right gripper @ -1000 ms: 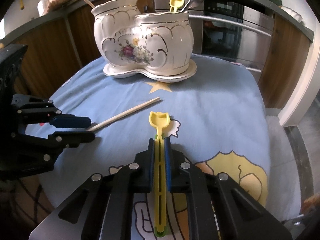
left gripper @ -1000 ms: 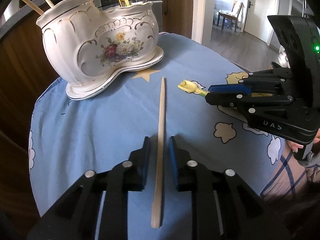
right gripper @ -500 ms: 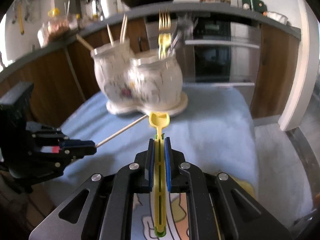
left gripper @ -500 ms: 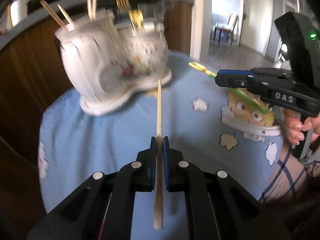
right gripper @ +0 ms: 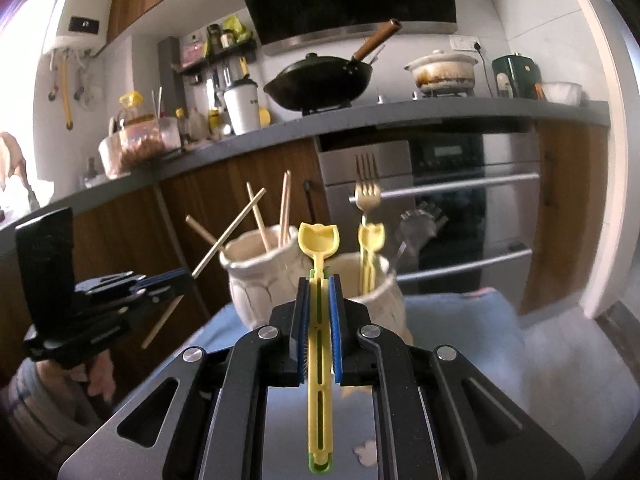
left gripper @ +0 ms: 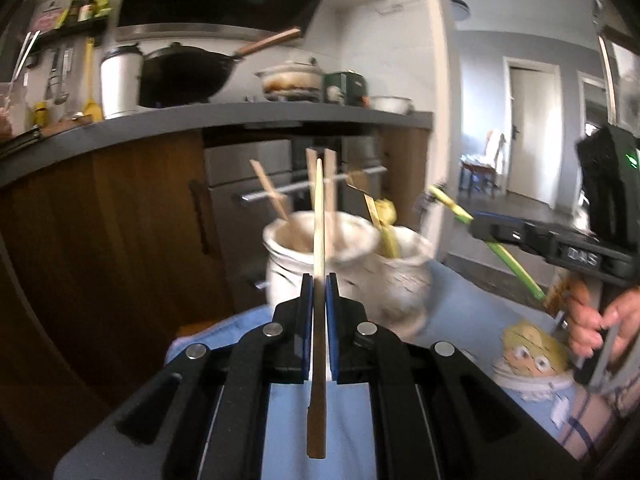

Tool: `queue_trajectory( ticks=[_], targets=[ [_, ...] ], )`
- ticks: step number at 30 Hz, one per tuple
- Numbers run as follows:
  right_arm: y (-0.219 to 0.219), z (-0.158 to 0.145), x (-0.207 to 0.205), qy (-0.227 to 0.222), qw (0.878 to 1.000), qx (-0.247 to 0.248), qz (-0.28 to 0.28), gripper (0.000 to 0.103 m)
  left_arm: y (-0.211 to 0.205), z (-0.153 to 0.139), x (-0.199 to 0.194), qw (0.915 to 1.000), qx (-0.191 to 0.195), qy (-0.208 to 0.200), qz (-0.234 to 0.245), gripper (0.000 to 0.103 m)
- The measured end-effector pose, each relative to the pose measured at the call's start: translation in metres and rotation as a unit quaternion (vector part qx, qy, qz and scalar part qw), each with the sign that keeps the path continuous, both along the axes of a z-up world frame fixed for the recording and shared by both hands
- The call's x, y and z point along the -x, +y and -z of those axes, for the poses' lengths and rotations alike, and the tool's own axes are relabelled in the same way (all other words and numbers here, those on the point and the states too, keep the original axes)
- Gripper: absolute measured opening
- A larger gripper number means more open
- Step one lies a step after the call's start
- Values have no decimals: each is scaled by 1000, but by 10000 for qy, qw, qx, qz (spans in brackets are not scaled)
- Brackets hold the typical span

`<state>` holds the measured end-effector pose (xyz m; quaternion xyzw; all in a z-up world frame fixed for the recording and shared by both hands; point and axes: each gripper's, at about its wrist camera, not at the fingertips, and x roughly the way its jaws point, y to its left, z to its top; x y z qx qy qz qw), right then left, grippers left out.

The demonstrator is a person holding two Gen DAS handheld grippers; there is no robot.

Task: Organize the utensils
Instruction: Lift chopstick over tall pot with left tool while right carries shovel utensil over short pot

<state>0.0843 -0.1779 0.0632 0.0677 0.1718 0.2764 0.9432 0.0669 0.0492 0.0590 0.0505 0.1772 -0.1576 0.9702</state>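
while a slim wooden chopstick (left gripper: 319, 240) is pinched in the left gripper (left gripper: 319, 292) and a yellow plastic spoon (right gripper: 319, 320) in the right gripper (right gripper: 319, 292), the white two-pot ceramic holder (right gripper: 280, 276) ahead of the jaws is approached; tip-down insertion is required next.

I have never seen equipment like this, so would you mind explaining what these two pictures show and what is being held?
There is no robot here: a person holds a two-finger gripper in each hand, and each gripper carries a wide-angle camera looking along its fingers. One picture comes from the left gripper, the other from the right gripper; each also shows the other from the side. The left one is shut on a wooden chopstick. The right one is shut on a yellow fork made of plastic. Ahead, on a table with a blue cloth, stands a white two-part holder: chopsticks stick out of one part, forks out of the other. Behind is a kitchen counter with a wok.
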Motion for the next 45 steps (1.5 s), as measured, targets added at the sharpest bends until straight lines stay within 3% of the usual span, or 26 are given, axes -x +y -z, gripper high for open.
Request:
queue_trajectory(
  ticks=[5, 8, 12, 17, 28, 35, 45],
  targets=[
    [0, -1, -25, 74, 9993, -376, 42, 10, 8, -10, -29, 9993, 149, -312, -111, 6],
    [0, -4, -40, 136, 9976, -676, 26, 10, 8, -20, -41, 9974, 546, -426, 196, 6],
    [2, -9, -56, 126, 9949, -1000, -21, 10, 4, -34, -62, 9876, 1333, -469, 688, 6],
    [4, -10, -69, 9, 9920, -1264, 34, 10, -9, -34, -78, 9811, 1743, -503, 677, 6],
    [21, 5, -77, -494, 9926, -1050, 358, 10, -38, -13, -81, 9896, 948, -1082, 54, 6],
    [33, 10, -75, -810, 9938, -576, 504, 10, -37, -8, -71, 9909, 778, -1091, 127, 6],
    [37, 22, -76, -746, 9950, -276, 597, 10, -28, -5, -56, 9907, 814, -1090, 86, 6]
  ],
)
